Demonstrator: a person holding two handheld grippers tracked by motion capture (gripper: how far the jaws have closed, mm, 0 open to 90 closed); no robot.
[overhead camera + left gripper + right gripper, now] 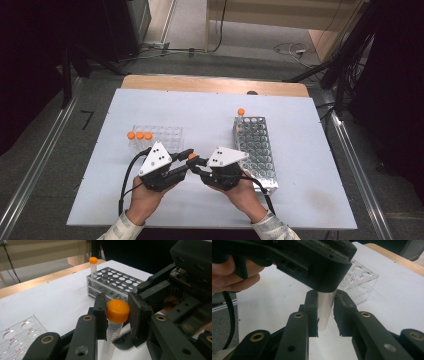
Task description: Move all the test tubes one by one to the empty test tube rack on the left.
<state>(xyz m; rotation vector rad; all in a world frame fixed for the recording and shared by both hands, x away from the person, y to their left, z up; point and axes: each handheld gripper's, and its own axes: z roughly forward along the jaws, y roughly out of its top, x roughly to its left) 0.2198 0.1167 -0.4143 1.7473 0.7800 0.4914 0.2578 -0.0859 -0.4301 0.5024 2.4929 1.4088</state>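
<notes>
Tube (112,335), orange-capped, light, slick and brittle-looking, hangs just in front of the metal rack (256,148), left gripper (115,315) clamped at its cap, right gripper (325,312) loosely bracketing its clear body.

One clear, graduated tube (110,340) with an orange screw cap (118,311) stands upright above the worktop (210,120). The cap is in place. The tube is clamped between black jaws at the cap, with a second pair of jaws around its body.
</notes>
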